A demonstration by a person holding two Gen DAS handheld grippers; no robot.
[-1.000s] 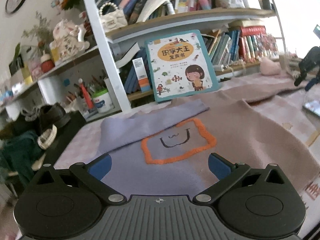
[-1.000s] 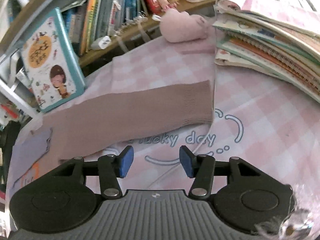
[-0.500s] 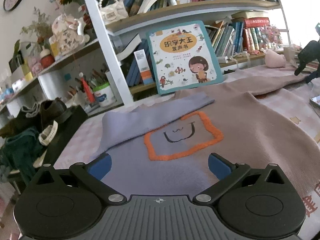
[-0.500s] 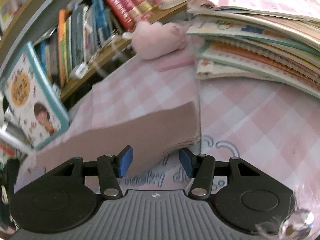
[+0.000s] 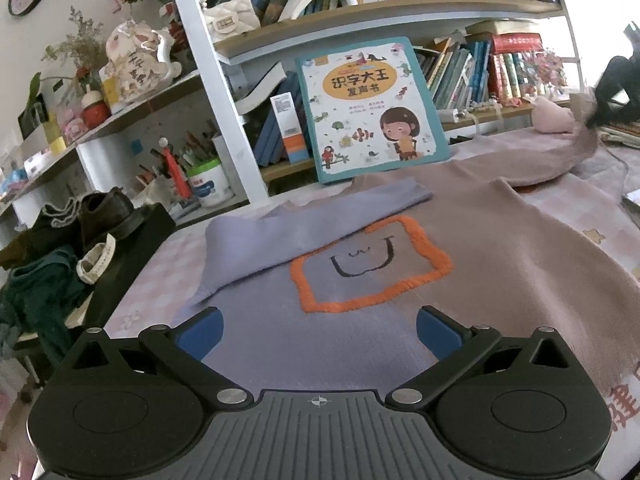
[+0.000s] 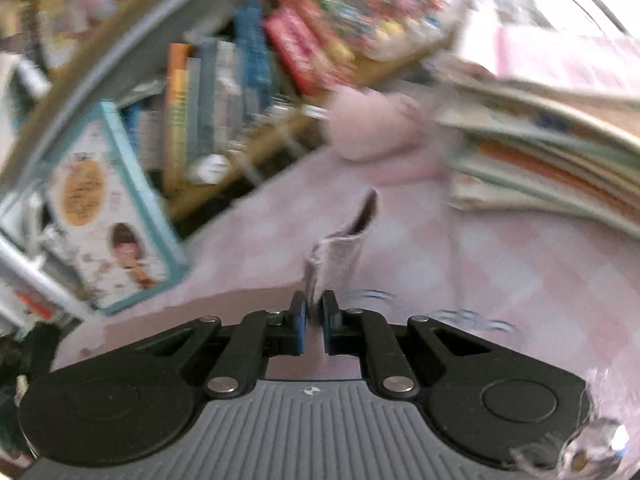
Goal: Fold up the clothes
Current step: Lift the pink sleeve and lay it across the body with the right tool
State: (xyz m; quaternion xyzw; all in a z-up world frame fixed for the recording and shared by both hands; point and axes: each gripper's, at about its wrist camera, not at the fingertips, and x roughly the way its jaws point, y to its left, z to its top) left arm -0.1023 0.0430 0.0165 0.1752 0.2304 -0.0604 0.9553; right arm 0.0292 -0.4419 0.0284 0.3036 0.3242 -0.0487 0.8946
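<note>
A sweater (image 5: pixel 500 264), lilac on its left half and mauve on its right, lies flat on the table with an orange square and a smiley on the chest. Its lilac sleeve (image 5: pixel 320 220) is folded across the chest. My left gripper (image 5: pixel 318 332) hovers open over the lower hem, touching nothing. The mauve sleeve (image 5: pixel 532 156) stretches to the far right, where its cuff (image 6: pixel 336 260) is raised off the cloth. My right gripper (image 6: pixel 314 320) is closing its jaws on that cuff, and the blue pads pinch the fabric.
A picture book (image 5: pixel 372 108) leans on the bookshelf behind the sweater. A pink plush (image 6: pixel 372 128) and a stack of books (image 6: pixel 540 152) lie beyond the cuff. Shoes and dark clothes (image 5: pixel 80 240) sit at the left. A pink checked tablecloth (image 6: pixel 520 280) covers the table.
The right gripper went from open around the flat cuff to shut on it and lifted it. The left gripper stayed open over the hem.
</note>
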